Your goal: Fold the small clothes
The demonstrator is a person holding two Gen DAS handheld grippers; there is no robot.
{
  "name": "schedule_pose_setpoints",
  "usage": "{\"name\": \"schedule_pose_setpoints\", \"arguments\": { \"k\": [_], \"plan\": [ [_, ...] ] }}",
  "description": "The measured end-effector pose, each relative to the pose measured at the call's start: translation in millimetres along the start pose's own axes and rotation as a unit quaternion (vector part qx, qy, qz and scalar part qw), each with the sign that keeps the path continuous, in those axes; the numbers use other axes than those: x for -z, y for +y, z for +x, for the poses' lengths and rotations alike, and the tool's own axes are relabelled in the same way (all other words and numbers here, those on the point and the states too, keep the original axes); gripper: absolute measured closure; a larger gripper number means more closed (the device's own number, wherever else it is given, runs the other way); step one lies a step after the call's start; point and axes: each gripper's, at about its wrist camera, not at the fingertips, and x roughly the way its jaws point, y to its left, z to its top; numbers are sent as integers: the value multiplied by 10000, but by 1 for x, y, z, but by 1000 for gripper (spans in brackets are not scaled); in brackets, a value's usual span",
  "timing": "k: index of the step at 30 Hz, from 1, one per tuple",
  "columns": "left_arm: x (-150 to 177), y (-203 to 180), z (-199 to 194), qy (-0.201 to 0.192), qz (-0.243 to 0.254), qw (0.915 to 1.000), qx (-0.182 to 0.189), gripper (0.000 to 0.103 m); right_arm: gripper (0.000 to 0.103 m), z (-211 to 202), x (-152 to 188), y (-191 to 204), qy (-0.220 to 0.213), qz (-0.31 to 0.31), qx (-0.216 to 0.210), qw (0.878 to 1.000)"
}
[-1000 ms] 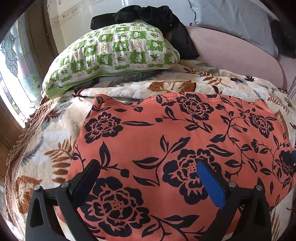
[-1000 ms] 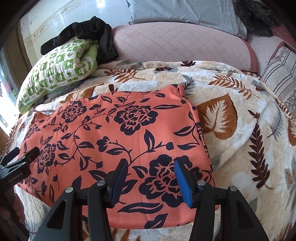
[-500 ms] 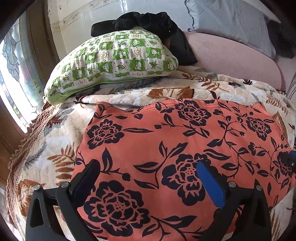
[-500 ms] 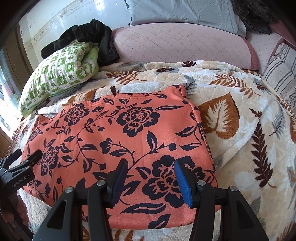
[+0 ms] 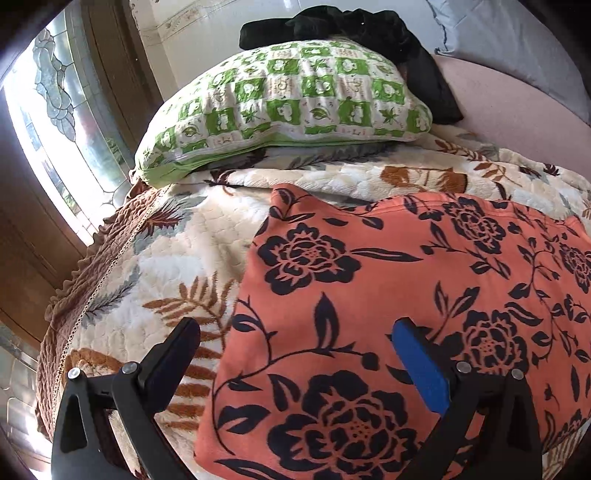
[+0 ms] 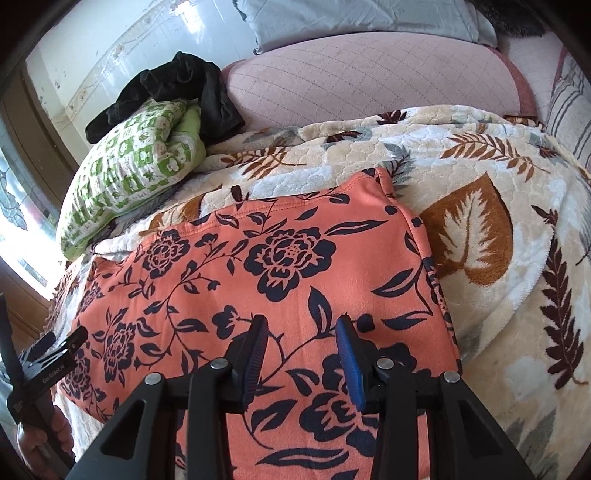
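An orange garment with a dark flower print (image 5: 424, 295) lies spread flat on the leaf-patterned blanket; it also shows in the right wrist view (image 6: 277, 288). My left gripper (image 5: 291, 354) is open and empty, hovering over the garment's left edge. My right gripper (image 6: 301, 347) is open and empty, above the garment's near right part. The left gripper also shows at the lower left of the right wrist view (image 6: 48, 350), at the garment's left edge.
A green checked pillow (image 5: 288, 107) with a black garment (image 5: 351, 29) on it lies behind. A pink bolster (image 6: 369, 77) and a grey pillow (image 6: 351, 14) line the back. A window (image 5: 48, 122) is at the left. The blanket (image 6: 498, 229) extends right.
My left gripper has shifted left, from over the garment's middle to its left edge. My right gripper has narrowed a little and moved slightly forward over the garment.
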Motion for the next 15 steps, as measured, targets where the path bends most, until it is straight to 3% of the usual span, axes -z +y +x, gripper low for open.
{"name": "schedule_pose_setpoints", "arguments": {
  "k": [2, 5, 7, 11, 13, 15],
  "plan": [
    [0, 8, 17, 224, -100, 9997, 15, 0, 64, 12, -6, -2, 71, 22, 149, 9999],
    [1, 17, 33, 590, -386, 9968, 377, 0, 68, 37, -13, -13, 325, 176, 401, 9985],
    [-2, 21, 26, 539, -486, 9965, 416, 0, 68, 39, -19, -7, 340, 88, 497, 9981],
    [-13, 22, 12, 131, -466, 9984, 283, 0, 67, 36, -50, 15, 16, 28, 222, 9997],
    [-17, 24, 17, 209, -505, 9982, 266, 0, 67, 55, -68, 26, 157, 5, 253, 9996],
    [-18, 28, 25, 360, -543, 9978, 126, 0, 67, 90, -80, 32, 594, -20, 342, 9976]
  ]
}}
